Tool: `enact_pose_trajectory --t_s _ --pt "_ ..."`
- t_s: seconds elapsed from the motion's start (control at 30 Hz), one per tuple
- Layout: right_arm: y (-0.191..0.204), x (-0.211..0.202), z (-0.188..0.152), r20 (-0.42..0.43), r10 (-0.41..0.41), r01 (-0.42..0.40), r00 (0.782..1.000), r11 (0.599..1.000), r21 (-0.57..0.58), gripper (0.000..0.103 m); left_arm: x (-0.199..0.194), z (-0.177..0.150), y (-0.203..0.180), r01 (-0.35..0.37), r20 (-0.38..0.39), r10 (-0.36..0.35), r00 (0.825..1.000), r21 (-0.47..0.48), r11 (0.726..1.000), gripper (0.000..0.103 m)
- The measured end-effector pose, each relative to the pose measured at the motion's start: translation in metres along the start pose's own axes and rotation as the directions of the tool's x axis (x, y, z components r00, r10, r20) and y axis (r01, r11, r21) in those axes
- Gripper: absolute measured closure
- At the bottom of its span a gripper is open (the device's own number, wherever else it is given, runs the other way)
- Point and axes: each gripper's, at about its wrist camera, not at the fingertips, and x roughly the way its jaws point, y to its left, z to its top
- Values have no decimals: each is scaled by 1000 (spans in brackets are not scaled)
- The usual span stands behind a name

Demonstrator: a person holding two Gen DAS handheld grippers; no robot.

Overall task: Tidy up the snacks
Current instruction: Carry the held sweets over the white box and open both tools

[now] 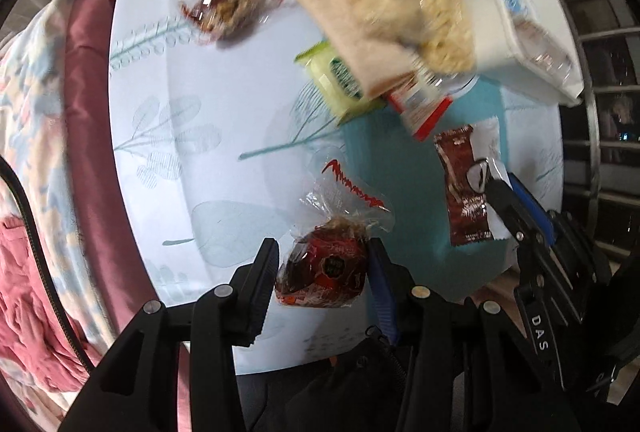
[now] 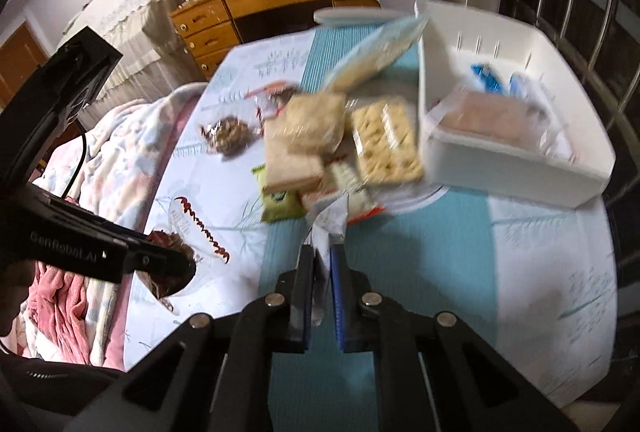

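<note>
Both fingers carry light, crinkly snack packets

My left fingers (image 1: 320, 272) pinch the soft red packet (image 1: 324, 272) by its body; right fingers (image 2: 320, 292), nearly shut, hold the brown sachet (image 1: 466, 188) by its thin edge, bin (image 2: 516, 160) at two o'clock.

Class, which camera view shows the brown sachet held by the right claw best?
The left wrist view: the whole brown sachet shows face-on, pinched at its edge by the right claw. The right wrist view shows only a pale sliver of wrapper between that claw's fingers.
</note>
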Motion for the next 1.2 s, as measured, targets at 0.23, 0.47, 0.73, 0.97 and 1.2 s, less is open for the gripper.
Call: enact_pose_trajectory --t_s 0.23,0.47,0.73,0.97,1.2 --pt "-46 -31 25 75 -14 19 997 998 -56 95 -35 17 -51 52 98 -49 994 -32 998 60" --pt "-87 -58 45 144 -23 38 989 994 -103 95 -66 33 -109 100 188 -95 977 -15 995 60" --pt "-127 -75 66 204 -37 68 978 987 -145 95 -83 60 -165 119 277 -120 953 21 993 60" --pt "-150 -81 88 255 -72 122 964 976 -183 95 -93 87 -209 113 361 -137 923 88 990 59" --pt "-168 -82 100 280 -94 146 956 974 -175 94 -94 109 -234 116 412 -145 900 94 989 57"
